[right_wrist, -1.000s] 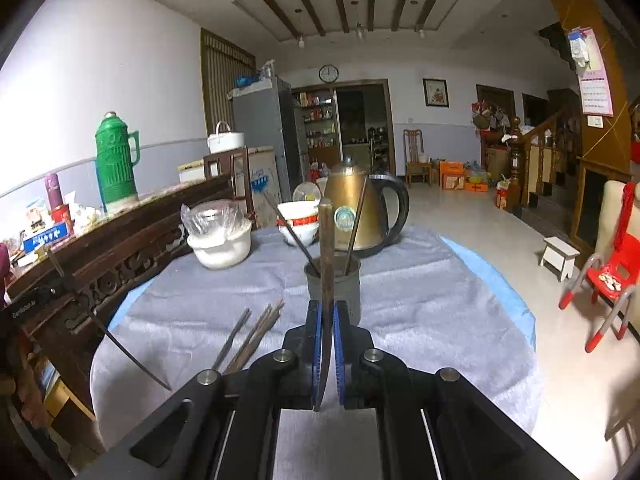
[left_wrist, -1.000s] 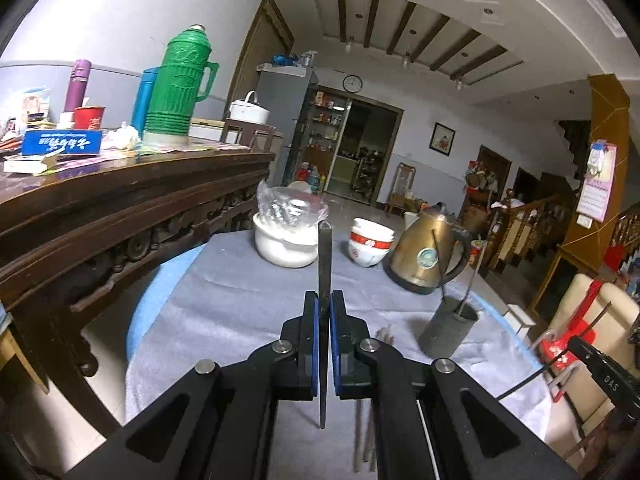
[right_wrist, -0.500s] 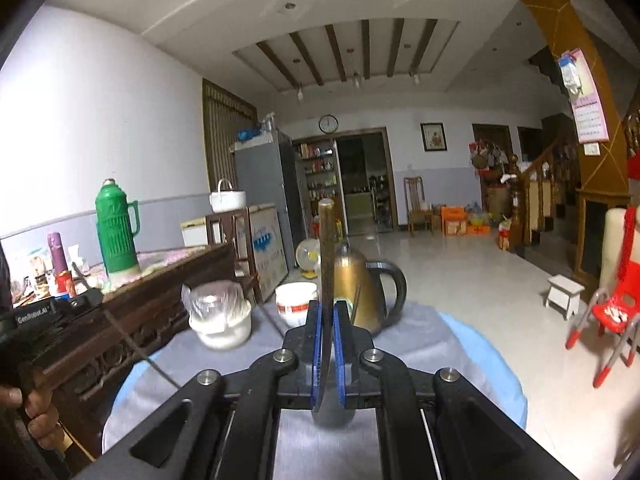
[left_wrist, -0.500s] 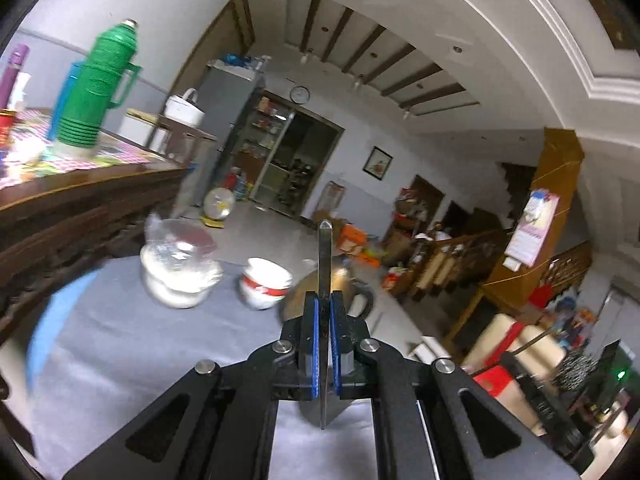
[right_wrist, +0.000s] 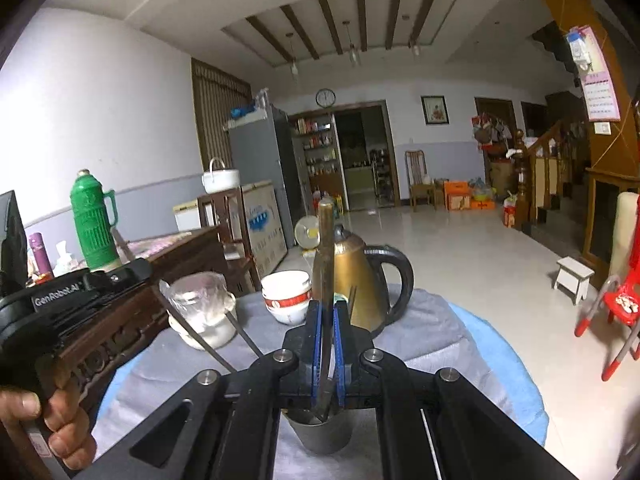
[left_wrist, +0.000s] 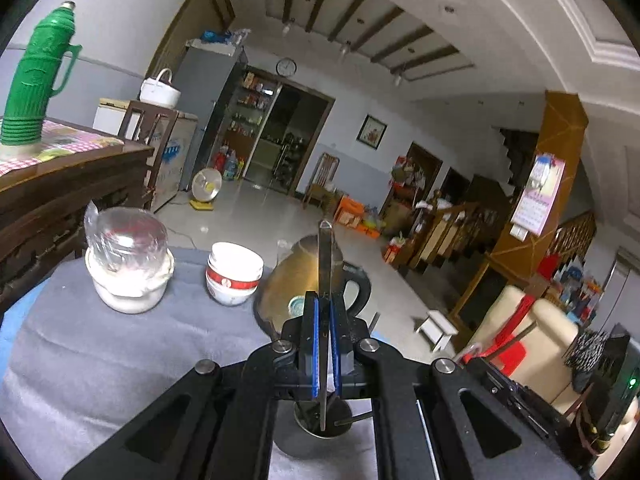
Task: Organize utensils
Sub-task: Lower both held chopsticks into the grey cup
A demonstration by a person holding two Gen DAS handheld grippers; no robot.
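My left gripper (left_wrist: 325, 320) is shut on a thin dark chopstick (left_wrist: 325, 256) held upright, its lower tip inside the grey utensil cup (left_wrist: 322, 424) directly below the fingers. My right gripper (right_wrist: 326, 320) is shut on a brown chopstick (right_wrist: 326, 248), its lower end also in the same cup (right_wrist: 320, 436). Both grippers hover over the cup on the grey-clothed round table (right_wrist: 436, 332). In the right wrist view the left gripper body (right_wrist: 60, 304) shows at the left, with its chopstick (right_wrist: 196, 336) slanting toward the cup.
A brass kettle (right_wrist: 360, 276), a red-and-white bowl (right_wrist: 286, 296) and a plastic-covered white bowl (right_wrist: 202, 312) stand just behind the cup. A dark wooden sideboard (left_wrist: 60, 184) with a green thermos (left_wrist: 36, 76) lies to the left. The table's blue edge (right_wrist: 516, 376) is at the right.
Both grippers rose and moved in over the utensil cup, bringing their chopsticks upright with the lower tips into the cup. The loose chopsticks on the cloth are out of view.
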